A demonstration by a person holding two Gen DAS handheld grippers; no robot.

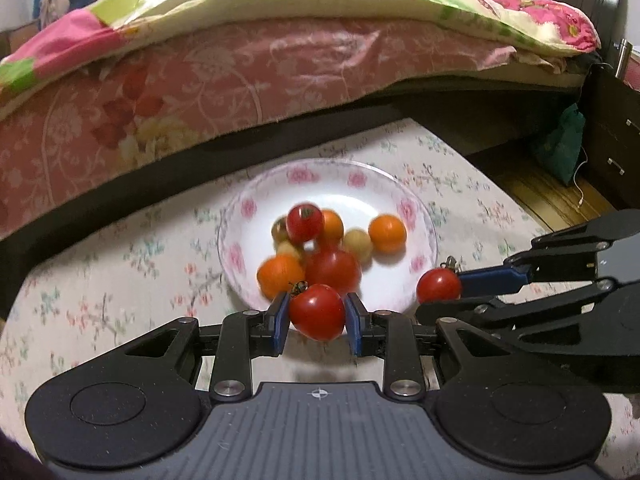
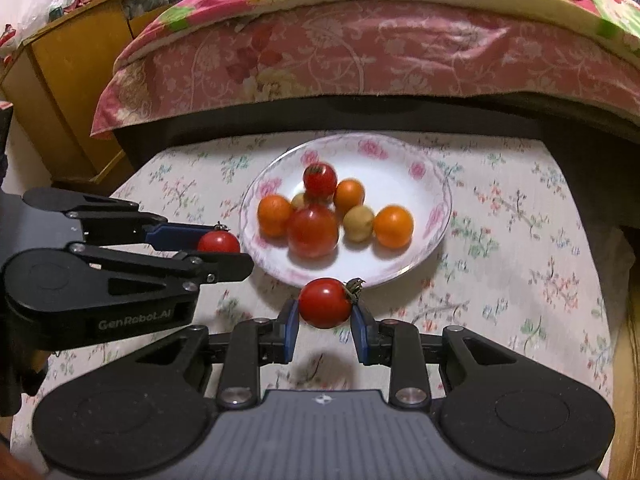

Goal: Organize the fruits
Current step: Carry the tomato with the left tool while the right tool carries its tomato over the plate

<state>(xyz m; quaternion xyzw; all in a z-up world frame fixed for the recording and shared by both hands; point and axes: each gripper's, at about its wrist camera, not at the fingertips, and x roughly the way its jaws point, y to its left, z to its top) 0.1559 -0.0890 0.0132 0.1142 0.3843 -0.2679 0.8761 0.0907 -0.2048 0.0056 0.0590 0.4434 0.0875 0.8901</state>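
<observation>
A white plate with pink flowers sits on the floral cloth and holds several red tomatoes, orange fruits and small yellow-green fruits. My left gripper is shut on a red tomato at the plate's near rim; it also shows at the left of the right wrist view, holding its tomato. My right gripper is shut on another red tomato just in front of the plate; in the left wrist view it comes in from the right with its tomato.
The plate stands on a small table with a floral cloth. A bed with a pink cover rises right behind it. A wooden cabinet stands at the left, a dark nightstand at the right.
</observation>
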